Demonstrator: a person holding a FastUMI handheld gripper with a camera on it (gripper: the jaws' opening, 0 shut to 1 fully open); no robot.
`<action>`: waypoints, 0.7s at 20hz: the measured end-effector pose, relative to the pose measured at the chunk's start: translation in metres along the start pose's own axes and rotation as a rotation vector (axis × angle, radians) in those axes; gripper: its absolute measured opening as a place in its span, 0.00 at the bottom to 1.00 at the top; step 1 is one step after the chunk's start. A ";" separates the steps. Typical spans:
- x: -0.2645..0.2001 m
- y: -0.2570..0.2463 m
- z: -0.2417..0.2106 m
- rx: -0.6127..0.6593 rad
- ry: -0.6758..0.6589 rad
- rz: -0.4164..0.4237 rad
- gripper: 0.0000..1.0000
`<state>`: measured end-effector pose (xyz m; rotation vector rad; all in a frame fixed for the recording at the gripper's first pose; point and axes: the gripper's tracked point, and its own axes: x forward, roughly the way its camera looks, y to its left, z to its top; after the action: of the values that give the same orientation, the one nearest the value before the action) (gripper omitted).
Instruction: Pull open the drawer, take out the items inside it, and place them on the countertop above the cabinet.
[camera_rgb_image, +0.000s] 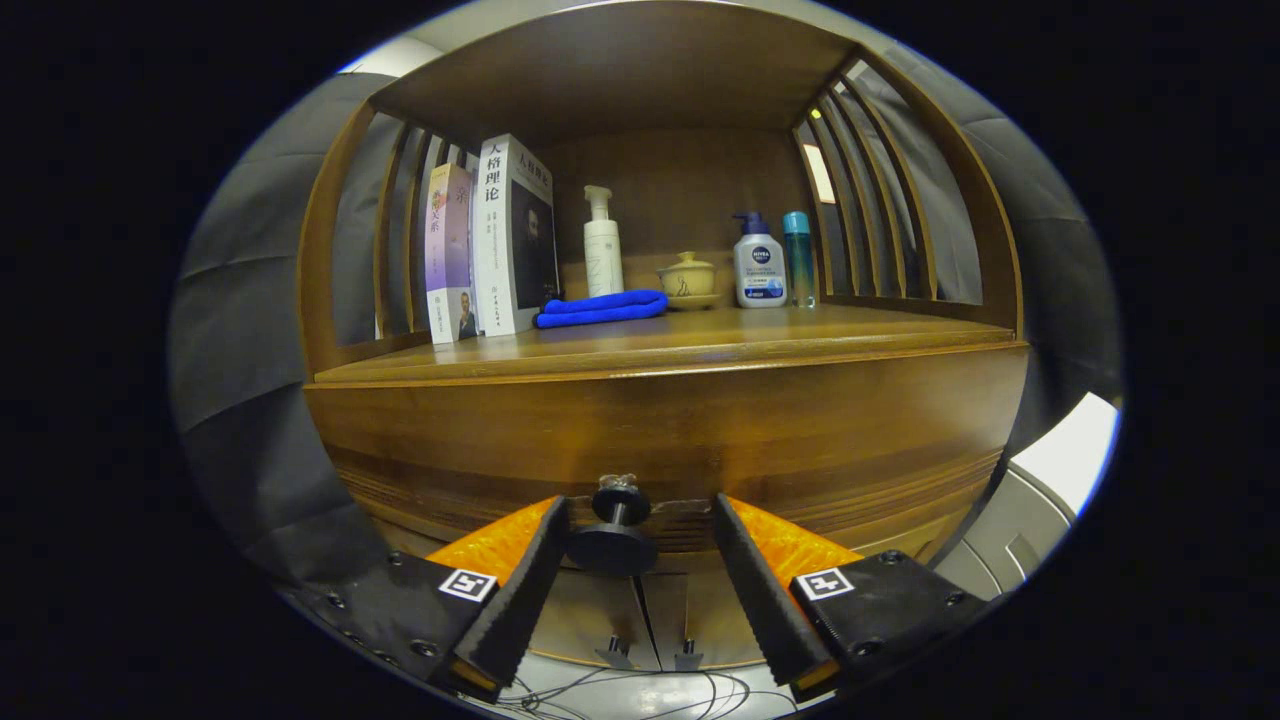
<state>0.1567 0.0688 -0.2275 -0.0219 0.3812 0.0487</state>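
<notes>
- The gripper (640, 520) sits close to the front of a wooden cabinet (420, 440), its two fingers spread apart.
- The drawer (800, 440) is closed, and its dark round knob (614, 530) lies between the fingers, nearer the left one; from here I cannot tell whether that finger touches it, and the right one stands clear of it.
- Above the drawer runs the countertop (800, 335), inside a slatted wooden alcove.
- On it, from the left: two upright books (490, 245), a folded blue cloth (600, 308), a white pump bottle (603, 245), a small lidded ceramic cup (687, 277), a white pump bottle with a blue cap (759, 262) and a slim teal bottle (798, 255).
- Below the drawer, two cabinet doors (700, 610) meet in the gap between the fingers.
- Thin cables (640, 692) trail on the floor.
</notes>
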 end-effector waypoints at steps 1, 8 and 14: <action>-0.001 0.001 -0.004 -0.001 0.014 -0.001 0.88; 0.001 0.010 -0.014 0.047 0.058 0.024 0.67; 0.002 0.013 -0.015 0.063 0.070 0.013 0.38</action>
<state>0.1526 0.0818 -0.2429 0.0416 0.4531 0.0484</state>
